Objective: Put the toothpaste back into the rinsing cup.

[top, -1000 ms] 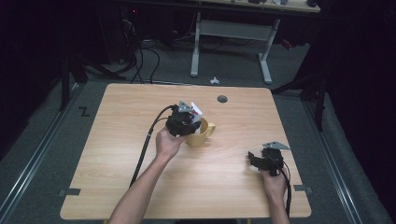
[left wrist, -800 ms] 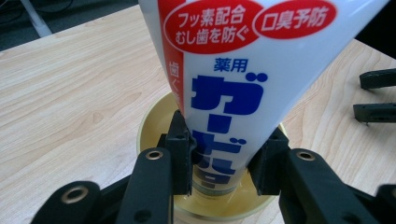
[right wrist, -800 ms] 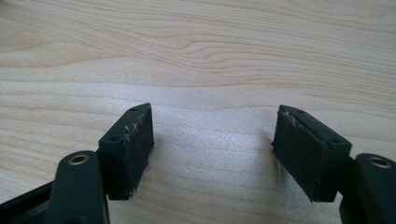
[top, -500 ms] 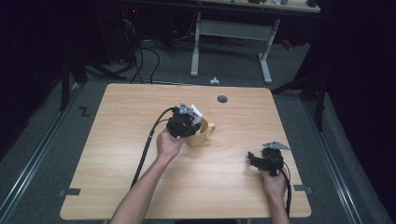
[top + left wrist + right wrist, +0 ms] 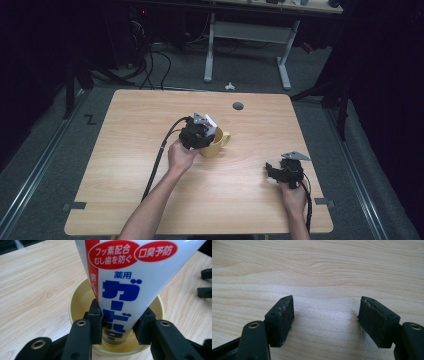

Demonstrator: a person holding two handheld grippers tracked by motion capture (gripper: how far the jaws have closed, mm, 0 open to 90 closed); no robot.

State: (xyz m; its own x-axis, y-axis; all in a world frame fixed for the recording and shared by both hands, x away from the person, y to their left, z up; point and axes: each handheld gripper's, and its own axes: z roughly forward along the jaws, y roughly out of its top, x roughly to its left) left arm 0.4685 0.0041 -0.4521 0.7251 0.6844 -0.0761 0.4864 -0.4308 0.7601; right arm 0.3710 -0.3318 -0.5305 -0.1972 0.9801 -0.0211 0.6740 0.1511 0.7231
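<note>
The left gripper point(image 5: 119, 326) clamps a white toothpaste tube point(image 5: 130, 287) standing inside the yellow mug point(image 5: 216, 143), its soft, light, likely slippery body best held near the stiffer lower end, while the right gripper point(image 5: 325, 320), well apart from the mug, gapes empty.

One table point(image 5: 125, 150) was seen, in light wood. One yellow mug point(image 5: 218, 144) was counted on it, with one handle. One white tube point(image 5: 125, 277) was counted, printed with red and blue Japanese lettering, its lower end inside the mug. Two grippers were counted: a left gripper point(image 5: 196, 134) and a right gripper point(image 5: 285, 171), each with two black jaws and one trailing cable. Two grey three-cornered plates were seen, one on each gripper. Two hands and two forearms were counted. One round hole point(image 5: 238, 106) was noted near the table's far edge. One second table point(image 5: 250, 30) was seen behind, with two white legs.
</note>
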